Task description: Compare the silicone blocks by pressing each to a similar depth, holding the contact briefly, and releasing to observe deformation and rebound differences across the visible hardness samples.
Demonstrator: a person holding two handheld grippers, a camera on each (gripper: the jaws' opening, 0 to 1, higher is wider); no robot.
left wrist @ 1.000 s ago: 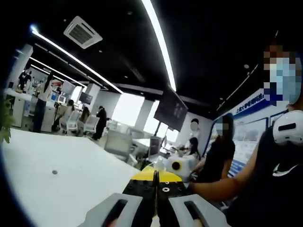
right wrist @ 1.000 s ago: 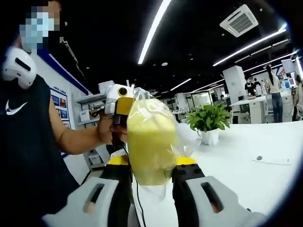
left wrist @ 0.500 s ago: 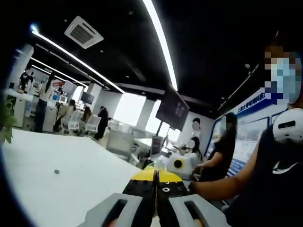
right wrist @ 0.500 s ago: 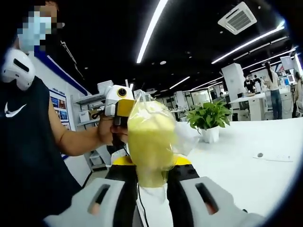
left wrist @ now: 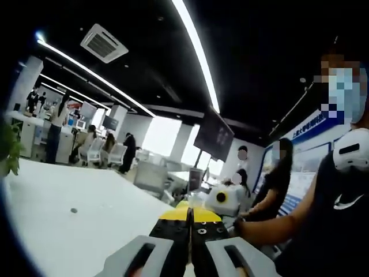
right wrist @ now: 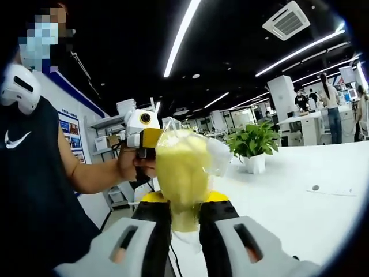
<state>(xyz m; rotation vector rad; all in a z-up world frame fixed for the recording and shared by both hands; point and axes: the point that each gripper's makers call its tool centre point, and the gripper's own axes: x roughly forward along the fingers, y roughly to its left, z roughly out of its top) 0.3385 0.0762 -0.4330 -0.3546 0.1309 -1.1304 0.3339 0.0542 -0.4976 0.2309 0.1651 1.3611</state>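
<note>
The white counter (right wrist: 300, 196) stretches wide and bare to the right, a potted plant (right wrist: 253, 144) near its far edge. The right gripper (right wrist: 185, 210) has its jaws clamped on the bagged yellow silicone block (right wrist: 181, 173), which stands upright above the counter edge, long axis vertical. The left gripper (left wrist: 190, 222) has its jaws pressed together, holding nothing.

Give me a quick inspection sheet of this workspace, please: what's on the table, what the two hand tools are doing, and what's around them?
Surface: white table, mostly bare.
Job's things: yellow silicone block in a clear bag, squeezed narrow low down between the right gripper jaws.
Clutter: potted plant; small dark dot on a flat sheet.
Grippers: right shut on the bagged block; left gripper jaws together, nothing between them.
Cables: thin dark cable below the right jaws.
Surroundings: open office, ceiling light strips, people standing behind.
</note>
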